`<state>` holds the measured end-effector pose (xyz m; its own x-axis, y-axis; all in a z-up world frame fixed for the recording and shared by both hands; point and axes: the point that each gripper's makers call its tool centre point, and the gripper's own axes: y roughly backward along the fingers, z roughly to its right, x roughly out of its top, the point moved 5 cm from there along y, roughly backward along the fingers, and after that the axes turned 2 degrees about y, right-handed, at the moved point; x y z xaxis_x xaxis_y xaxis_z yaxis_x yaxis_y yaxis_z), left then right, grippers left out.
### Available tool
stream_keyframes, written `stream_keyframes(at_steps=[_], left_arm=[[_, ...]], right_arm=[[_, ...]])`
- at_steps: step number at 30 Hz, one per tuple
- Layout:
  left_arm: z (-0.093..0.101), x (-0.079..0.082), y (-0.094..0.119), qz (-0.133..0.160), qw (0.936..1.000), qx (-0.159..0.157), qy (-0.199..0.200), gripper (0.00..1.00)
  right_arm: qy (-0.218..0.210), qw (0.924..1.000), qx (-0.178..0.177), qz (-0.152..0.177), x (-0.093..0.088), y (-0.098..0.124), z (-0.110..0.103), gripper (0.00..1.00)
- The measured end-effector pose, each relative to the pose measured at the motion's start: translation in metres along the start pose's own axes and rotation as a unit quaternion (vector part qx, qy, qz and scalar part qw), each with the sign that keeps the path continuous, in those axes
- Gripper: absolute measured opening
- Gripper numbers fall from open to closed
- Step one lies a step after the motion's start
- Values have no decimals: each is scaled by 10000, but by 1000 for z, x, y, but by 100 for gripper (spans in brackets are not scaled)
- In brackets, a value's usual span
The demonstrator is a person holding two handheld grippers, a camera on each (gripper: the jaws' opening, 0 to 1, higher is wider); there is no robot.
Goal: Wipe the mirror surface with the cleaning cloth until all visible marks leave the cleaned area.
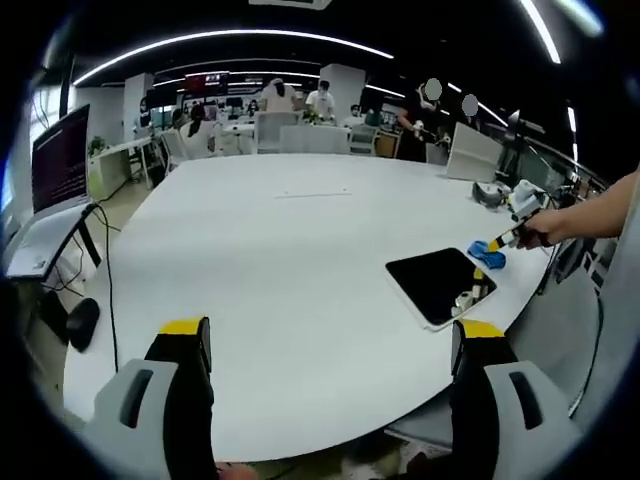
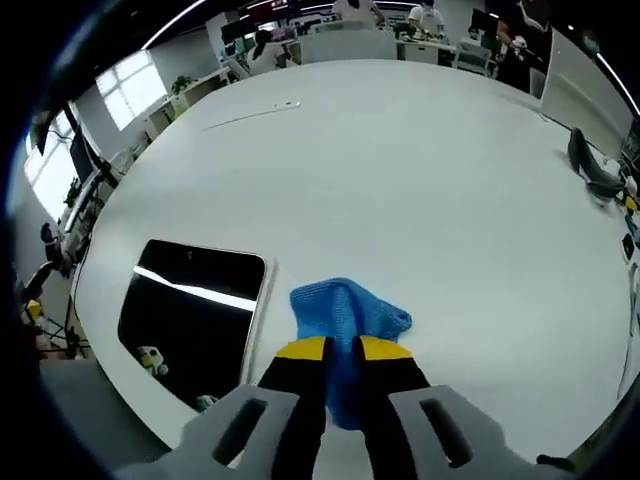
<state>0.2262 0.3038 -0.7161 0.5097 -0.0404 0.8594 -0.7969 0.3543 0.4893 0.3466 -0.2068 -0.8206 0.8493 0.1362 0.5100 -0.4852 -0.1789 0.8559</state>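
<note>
Blue cleaning cloth [image 2: 349, 322] pinched in right gripper [image 2: 343, 350], beside mirror [image 2: 190, 305].

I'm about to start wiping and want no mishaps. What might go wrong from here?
1. The mirror lies close to the table edge; a sideways push from the cloth may slide it toward the drop.
2. The right gripper pinches the blue cleaning cloth by one end, so it may bunch up and wipe only a narrow strip.
3. The left gripper hangs open away from the mirror, so nothing steadies it.
</note>
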Motion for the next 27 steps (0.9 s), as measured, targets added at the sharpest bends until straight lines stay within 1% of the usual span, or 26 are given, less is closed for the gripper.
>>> stream_keyframes(at_steps=[2, 5, 6, 7, 9, 13, 14, 15, 16, 17, 18, 19, 21, 22, 23, 24, 25, 26, 27], left_arm=[[0, 0, 0, -9, 10000, -5, -9, 99], [1, 0, -1, 13, 10000, -20, 7, 99], [2, 0, -1, 9, 10000, -26, 5, 99], [3, 0, -2, -2, 10000, -34, -4, 99], [3, 0, -2, -11, 10000, -58, -26, 99], [4, 0, -2, -27, 10000, -77, -34, 99], [4, 0, -3, -30, 10000, -86, -34, 99], [5, 0, -3, -28, 9999, -89, -40, 99], [5, 1, -2, -14, 9999, -91, -42, 99], [5, 1, -2, -11, 9999, -92, -41, 99], [4, 1, -2, -8, 9999, -91, -41, 99], [4, 1, -2, -8, 9999, -92, -44, 99], [5, 1, -2, -17, 9999, -95, -52, 99], [5, 1, -2, -19, 9999, -95, -59, 99], [5, 1, -2, -21, 9999, -91, -64, 99], [4, 1, -2, -12, 9999, -89, -62, 99], [4, 1, -2, -2, 9999, -86, -52, 99], [5, 1, -2, 1, 10000, -86, -39, 99], [5, 1, -2, 1, 10000, -85, -43, 99]], right_arm=[[115, 9999, -49, -43, -2, -1, -1, 11], [163, 9995, -272, -88, -7, -5, 3, 5], [181, 9993, -308, -91, -7, -5, 4, 4], [161, 9994, -295, -77, -7, -5, 4, 5], [-21, 9996, -276, 12, -7, -4, 3, 7], [136, 9995, -284, 3, -12, -6, 0, 12], [96, 9995, -284, 77, -12, -5, 1, 11], [80, 9995, -295, 78, -13, -5, 2, 7], [105, 9989, -445, -54, -17, -5, 5, 2], [66, 9993, -363, 20, -15, -6, 4, 2], [-34, 9993, -378, 17, -15, -5, 4, 2], [-25, 9994, -357, 4, -15, -5, 4, 2], [170, 9995, -281, 11, -15, -5, 2, 1], [384, 9990, -220, 20, -15, -5, 1, 1], [177, 9995, -242, 38, -16, -5, 0, 1], [246, 9996, -89, 103, -15, -5, 0, 1], [16, 9998, -116, 155, -16, -4, 1, 1], [-120, 9997, -113, 204, -17, -4, 2, 1], [-115, 9996, -99, 226, -18, -4, 3, 1]])
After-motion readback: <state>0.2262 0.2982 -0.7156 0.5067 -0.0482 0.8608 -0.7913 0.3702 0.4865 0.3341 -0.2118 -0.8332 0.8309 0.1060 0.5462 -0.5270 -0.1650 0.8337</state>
